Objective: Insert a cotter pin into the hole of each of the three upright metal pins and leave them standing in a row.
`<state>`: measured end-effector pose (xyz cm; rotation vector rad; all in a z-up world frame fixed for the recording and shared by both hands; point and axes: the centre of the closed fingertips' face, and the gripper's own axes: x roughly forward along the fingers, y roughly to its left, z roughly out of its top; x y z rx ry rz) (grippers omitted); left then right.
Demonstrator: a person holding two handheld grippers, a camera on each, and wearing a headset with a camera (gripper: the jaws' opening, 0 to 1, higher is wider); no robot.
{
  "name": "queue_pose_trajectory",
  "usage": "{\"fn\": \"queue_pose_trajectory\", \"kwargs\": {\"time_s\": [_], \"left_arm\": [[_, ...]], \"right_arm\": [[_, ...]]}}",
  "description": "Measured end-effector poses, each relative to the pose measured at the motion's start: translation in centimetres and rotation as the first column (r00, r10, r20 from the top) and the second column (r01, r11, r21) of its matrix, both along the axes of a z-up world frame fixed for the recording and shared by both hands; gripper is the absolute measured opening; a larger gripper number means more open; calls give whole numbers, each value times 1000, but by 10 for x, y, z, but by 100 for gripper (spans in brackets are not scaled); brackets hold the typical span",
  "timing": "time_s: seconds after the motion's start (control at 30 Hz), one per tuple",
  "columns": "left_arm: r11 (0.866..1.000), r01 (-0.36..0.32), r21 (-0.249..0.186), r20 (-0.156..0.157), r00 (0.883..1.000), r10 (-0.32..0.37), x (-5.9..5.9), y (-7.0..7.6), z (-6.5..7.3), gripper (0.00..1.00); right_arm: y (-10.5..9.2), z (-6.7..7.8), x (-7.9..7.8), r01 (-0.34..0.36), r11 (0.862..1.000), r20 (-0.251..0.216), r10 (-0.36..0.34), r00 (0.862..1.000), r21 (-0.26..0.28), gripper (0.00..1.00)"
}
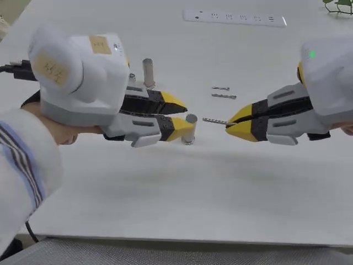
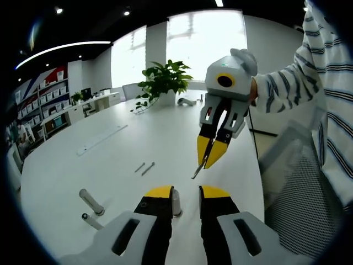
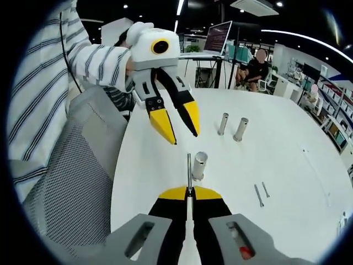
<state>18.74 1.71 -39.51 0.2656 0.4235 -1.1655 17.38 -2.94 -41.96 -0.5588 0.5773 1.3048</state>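
Nearest me, a striped sleeve [image 1: 22, 165] leads to my left gripper [image 1: 187, 114], whose jaws stand open with nothing clamped. One upright metal pin [image 1: 190, 135] stands between its yellow tips and seems to rest against the near one.

From the right, my right gripper [image 1: 231, 122] is closed tight on a cotter pin [image 1: 214, 120], held level and pointing left. The free end sits just beside the top of that metal pin and, as far as I can see, has not yet entered the hole.

Two more upright pins [image 1: 148, 73] stand close together on the far side of the left gripper. I see no cotter pin in either. Two spare cotter pins [image 1: 223, 96] lie flat on the white table [image 1: 182, 193], farther away than the gap between the grippers.

I judge the task barely begun: the first insertion is in hand, and two more remain.
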Motion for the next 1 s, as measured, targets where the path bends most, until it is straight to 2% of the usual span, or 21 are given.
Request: {"fn": "queue_pose_trajectory", "kwargs": {"time_s": [0.07, 0.1, 0.43, 0.77, 0.93, 1.0], "left_arm": [[1000, -4, 3, 1, 1000, 4, 4, -1, -2, 13], [1000, -1, 17, 8, 1000, 0, 6, -1, -3, 13], [994, 26, 108, 7, 1000, -27, 15, -4, -24, 19], [987, 63, 145, -5, 998, -63, 15, -9, -37, 17], [987, 60, 148, -1, 998, -60, 18, -10, -37, 14], [986, 58, 156, 14, 998, -61, 20, -9, -37, 12]], "right_arm": [[-2, -3, 2, 5, 1000, -5, -5, 1000, -5, 0], [-3, -4, 3, 8, 1000, -7, -8, 1000, -7, 0], [-6, -11, 14, 42, 999, -15, -42, 999, 2, 0], [-9, -19, 20, 43, 999, -18, -43, 999, -5, 0], [-8, -22, 21, 35, 999, -17, -35, 999, -10, 0], [-7, -22, 21, 32, 999, -14, -32, 999, -12, 0]]}}
